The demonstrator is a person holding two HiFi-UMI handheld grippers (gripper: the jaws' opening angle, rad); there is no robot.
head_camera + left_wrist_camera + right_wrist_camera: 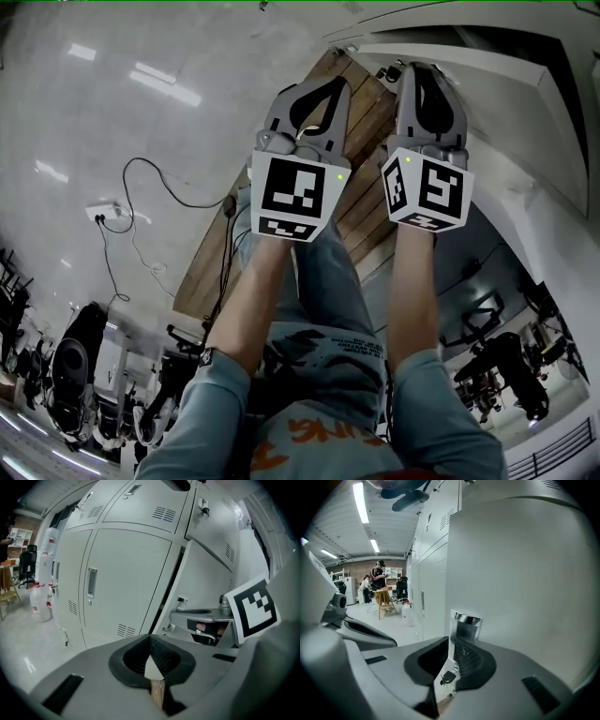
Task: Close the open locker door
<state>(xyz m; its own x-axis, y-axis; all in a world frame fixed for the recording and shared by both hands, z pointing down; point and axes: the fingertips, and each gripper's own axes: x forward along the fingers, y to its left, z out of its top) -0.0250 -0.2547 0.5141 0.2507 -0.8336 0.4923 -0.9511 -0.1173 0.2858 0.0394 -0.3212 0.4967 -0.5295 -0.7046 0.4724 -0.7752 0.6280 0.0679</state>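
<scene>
The open locker door point(525, 573) is a pale grey panel that fills the right half of the right gripper view. Its free edge runs between the jaws of my right gripper point(449, 667). A chrome handle recess point(464, 625) sits just above the pads, and a small key point(447, 677) hangs at the edge. The pads press on the door's edge. From the left gripper view the same door point(206, 588) stands ajar, with the right gripper point(206, 620) at its edge. My left gripper point(152, 665) is shut on nothing, short of the lockers. Overhead, both grippers point(317, 94) point(427, 80) point forward side by side.
Closed grey lockers point(122, 573) stand left of the open door. Large water bottles point(40, 602) sit on the floor beside them. People stand at a wooden table point(382, 595) far down the room. A cable point(141, 206) lies on the floor, and wooden boards point(361, 206) lie underfoot.
</scene>
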